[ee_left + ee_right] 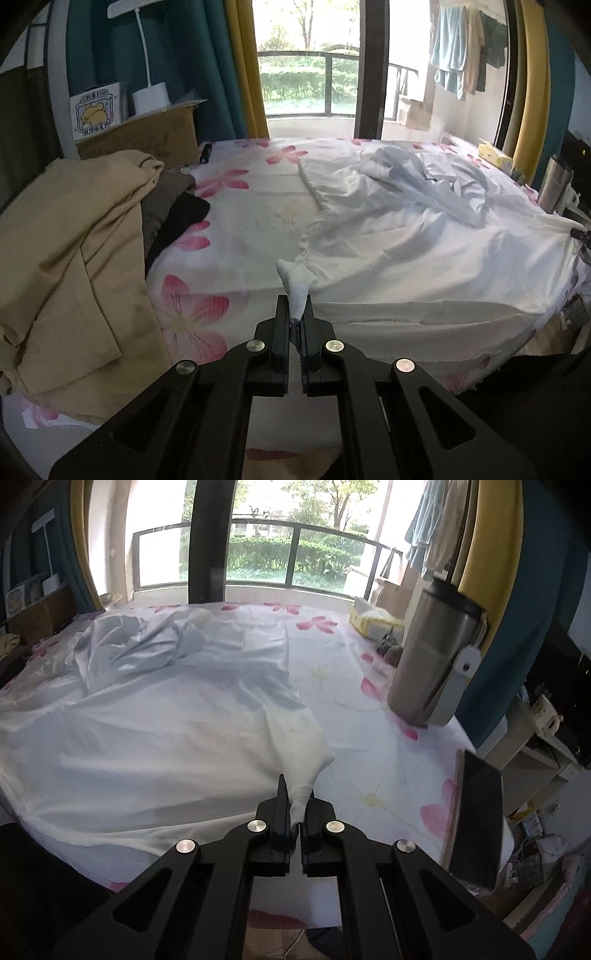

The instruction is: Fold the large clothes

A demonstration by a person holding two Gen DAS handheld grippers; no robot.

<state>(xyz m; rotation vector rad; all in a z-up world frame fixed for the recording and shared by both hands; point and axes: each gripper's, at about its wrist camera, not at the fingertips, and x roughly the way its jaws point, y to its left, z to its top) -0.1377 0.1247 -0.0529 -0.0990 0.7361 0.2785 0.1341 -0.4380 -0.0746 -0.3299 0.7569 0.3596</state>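
A large white garment (424,236) lies spread on a flower-print sheet, its far part bunched up. My left gripper (295,306) is shut on the garment's near left corner at the table's front edge. In the right wrist view the same garment (147,731) stretches to the left, and my right gripper (297,794) is shut on its near right corner. The cloth's hem sags between the two grips.
A tan garment (74,251) and dark clothes (177,214) are piled at the left, with a cardboard box (147,140) behind. A steel tumbler (432,657), a yellow packet (373,622) and a black phone (476,819) sit at the right edge.
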